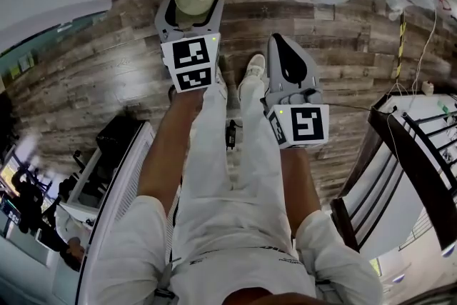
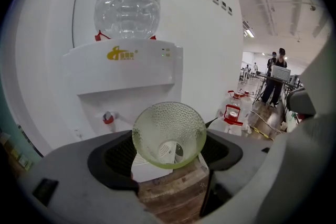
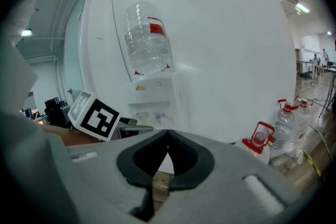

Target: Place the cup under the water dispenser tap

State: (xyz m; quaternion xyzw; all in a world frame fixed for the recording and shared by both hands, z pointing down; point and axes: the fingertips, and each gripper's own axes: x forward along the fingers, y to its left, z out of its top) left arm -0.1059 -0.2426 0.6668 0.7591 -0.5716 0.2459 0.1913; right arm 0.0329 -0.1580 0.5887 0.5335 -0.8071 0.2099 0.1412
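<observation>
Left claw (image 2: 167, 155) is clamped on the green cup (image 2: 168, 134), jaws wide round its sides. Cup mouth faces the camera, base towards the water dispenser (image 2: 126, 76). The red tap (image 2: 108, 118) in the dispenser's recess sits up and left of the cup, apart from it, so the move is forward-left. Right claw (image 3: 165, 162) has jaws together, empty, facing the dispenser from its right. Spare bottles (image 2: 233, 113) stand right of the dispenser. The recess looks unblocked.

cup (image 2: 168, 134): pale green, dimpled | water dispenser (image 2: 126, 78): white | tap (image 2: 108, 118): red
</observation>
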